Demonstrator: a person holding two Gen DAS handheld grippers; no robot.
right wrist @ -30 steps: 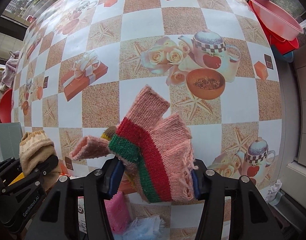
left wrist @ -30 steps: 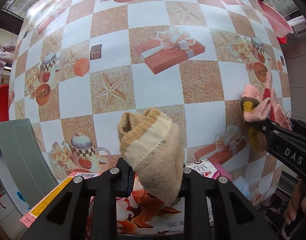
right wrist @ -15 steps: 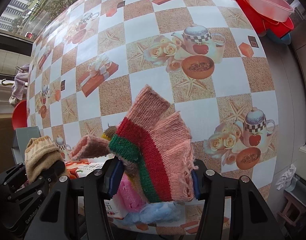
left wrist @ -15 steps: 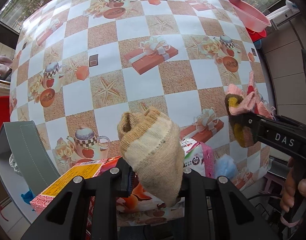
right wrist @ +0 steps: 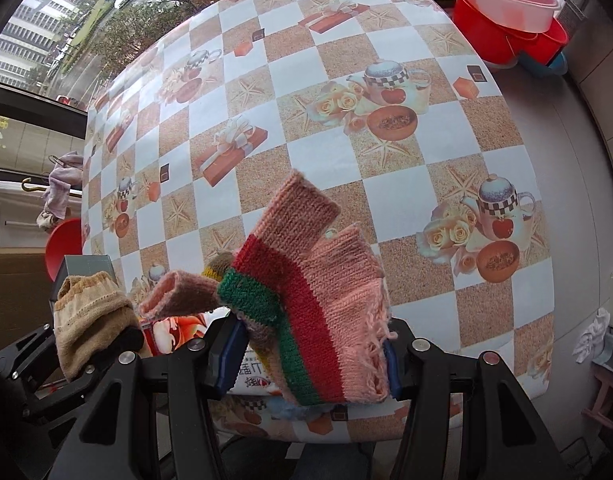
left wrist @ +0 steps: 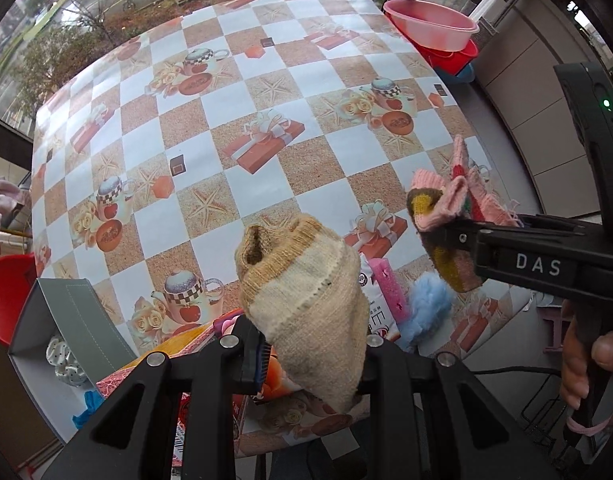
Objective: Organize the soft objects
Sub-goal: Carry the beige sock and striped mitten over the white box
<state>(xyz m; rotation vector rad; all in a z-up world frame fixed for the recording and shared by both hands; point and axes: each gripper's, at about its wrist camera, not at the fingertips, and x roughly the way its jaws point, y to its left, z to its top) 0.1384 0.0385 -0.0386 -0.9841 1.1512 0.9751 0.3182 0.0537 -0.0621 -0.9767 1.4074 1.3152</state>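
Two grippers hang above the table: left gripper clamps a beige sock, right gripper clamps a pink striped glove.

Coarse beige knit sock, fuzzy pink wool glove, glossy printed tablecloth.

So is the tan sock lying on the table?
No, the left gripper holds the sock up above the table.
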